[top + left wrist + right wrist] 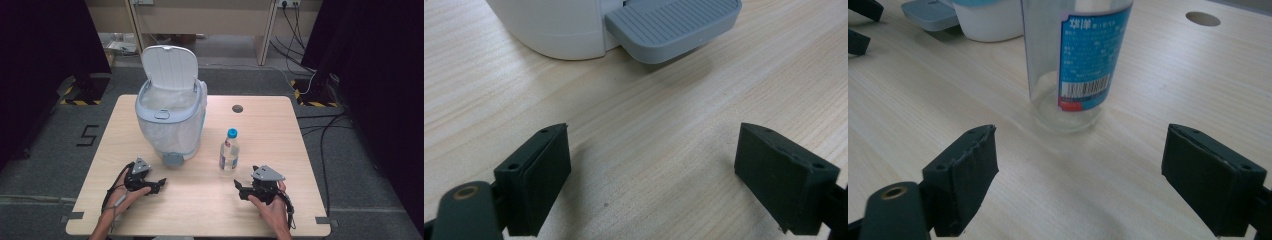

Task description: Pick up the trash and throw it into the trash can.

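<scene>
A clear plastic bottle (229, 151) with a blue cap and blue label stands upright near the table's middle. It rises just ahead of my right gripper's (1078, 175) jaws as the bottle (1074, 60), apart from them. My right gripper (239, 187) rests low on the table, open, nothing between its pads. A white pedal bin (170, 117) with its lid up and a liner inside stands at the left centre. Its grey pedal (674, 25) lies ahead of my left gripper (654, 175), which is open and empty. That left gripper (159, 184) sits on the table in front of the bin.
The wooden table (280, 150) has a round cable hole (237, 108) at the back, also seen as the hole (1202, 18). Bare wood lies between the two grippers. Cables trail over the grey floor at the right.
</scene>
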Action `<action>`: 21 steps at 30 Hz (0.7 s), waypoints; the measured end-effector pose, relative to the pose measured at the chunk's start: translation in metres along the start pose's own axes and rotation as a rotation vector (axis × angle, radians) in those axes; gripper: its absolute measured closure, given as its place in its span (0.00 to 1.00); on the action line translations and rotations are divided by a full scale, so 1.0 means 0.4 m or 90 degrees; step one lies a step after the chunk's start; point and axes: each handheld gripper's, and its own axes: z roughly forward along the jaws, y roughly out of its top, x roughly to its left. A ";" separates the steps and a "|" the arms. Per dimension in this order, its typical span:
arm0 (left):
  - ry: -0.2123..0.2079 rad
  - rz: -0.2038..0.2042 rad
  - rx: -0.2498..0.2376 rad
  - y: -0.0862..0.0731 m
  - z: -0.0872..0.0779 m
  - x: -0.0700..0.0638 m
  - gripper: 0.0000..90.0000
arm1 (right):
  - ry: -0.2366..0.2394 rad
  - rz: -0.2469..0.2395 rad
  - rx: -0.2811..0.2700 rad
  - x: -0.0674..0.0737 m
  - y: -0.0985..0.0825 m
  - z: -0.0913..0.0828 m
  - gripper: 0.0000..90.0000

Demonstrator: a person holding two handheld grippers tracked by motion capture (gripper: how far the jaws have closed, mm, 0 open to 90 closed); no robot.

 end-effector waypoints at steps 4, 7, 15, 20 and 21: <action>0.000 0.000 0.000 0.000 0.000 0.000 0.15 | 0.014 -0.006 -0.017 -0.001 0.012 0.017 0.16; 0.000 0.000 0.000 0.000 0.000 0.000 0.15 | 0.017 -0.003 -0.031 -0.002 0.023 0.032 0.17; 0.000 0.000 0.000 0.000 0.000 0.000 0.15 | 0.017 0.005 -0.055 -0.011 0.059 0.066 0.17; -0.002 -0.001 -0.002 0.000 0.000 0.001 0.15 | 0.030 0.008 -0.068 -0.014 0.068 0.095 0.17; -0.002 -0.001 -0.002 0.000 0.000 0.001 0.15 | 0.032 0.009 -0.067 -0.014 0.068 0.101 0.17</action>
